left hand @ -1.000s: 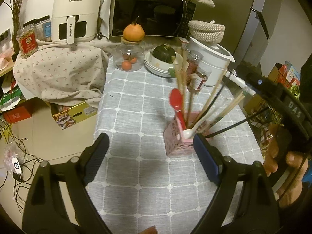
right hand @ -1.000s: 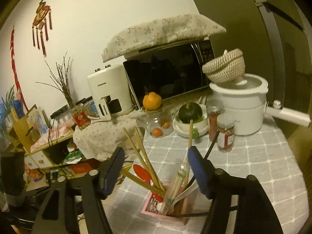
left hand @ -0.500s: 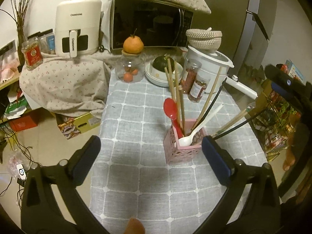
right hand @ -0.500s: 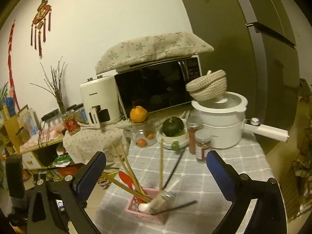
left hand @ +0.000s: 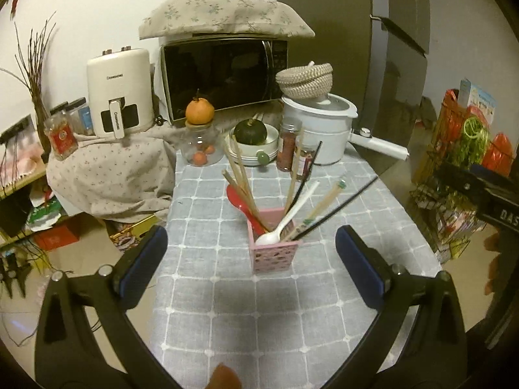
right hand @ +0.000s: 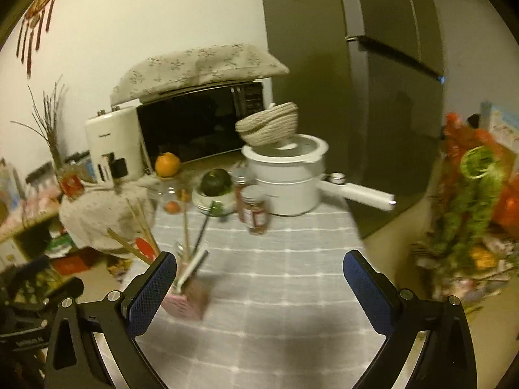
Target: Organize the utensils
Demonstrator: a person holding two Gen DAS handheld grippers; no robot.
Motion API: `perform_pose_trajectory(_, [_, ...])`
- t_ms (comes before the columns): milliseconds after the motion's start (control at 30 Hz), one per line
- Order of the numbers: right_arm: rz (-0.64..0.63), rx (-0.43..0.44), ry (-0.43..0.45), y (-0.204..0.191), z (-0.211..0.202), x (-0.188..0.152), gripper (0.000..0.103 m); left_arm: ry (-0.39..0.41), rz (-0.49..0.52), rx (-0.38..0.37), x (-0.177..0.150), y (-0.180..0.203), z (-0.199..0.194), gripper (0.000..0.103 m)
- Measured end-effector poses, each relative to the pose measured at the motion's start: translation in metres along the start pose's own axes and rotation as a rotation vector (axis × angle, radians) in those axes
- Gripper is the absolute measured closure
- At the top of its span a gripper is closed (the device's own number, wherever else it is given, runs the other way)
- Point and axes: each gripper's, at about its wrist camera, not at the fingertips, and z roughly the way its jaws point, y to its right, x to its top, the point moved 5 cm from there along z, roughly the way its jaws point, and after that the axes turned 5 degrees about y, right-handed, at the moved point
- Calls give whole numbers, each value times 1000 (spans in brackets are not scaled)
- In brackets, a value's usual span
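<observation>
On the grey checked tablecloth (left hand: 227, 291) the pink holder (left hand: 275, 254) stands upright, utensils fanned inside; my left gripper (left hand: 251, 261) and right gripper (right hand: 259, 287) hang spread, empty, clear of it.

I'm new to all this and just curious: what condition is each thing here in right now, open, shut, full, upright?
Left tool: open, holding nothing.
Right tool: open, holding nothing.
Pink holder: upright on the table, full of utensils.
White spoon: in the holder, bowl down, leaning.
Red spoon: in the holder, bowl up.
Microwave: door shut, cloth on top.
White pot: lidded, woven basket on it.
</observation>
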Motion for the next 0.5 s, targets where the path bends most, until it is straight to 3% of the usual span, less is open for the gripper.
perform_pose_trajectory(267, [-60,-164,38,21,-56,-1,0,70,-68,40,1,9,-44,0])
perform_pose_trajectory(500, [-89,-144,73,15,-89,0,0,80,-51,26,1,32,-65,0])
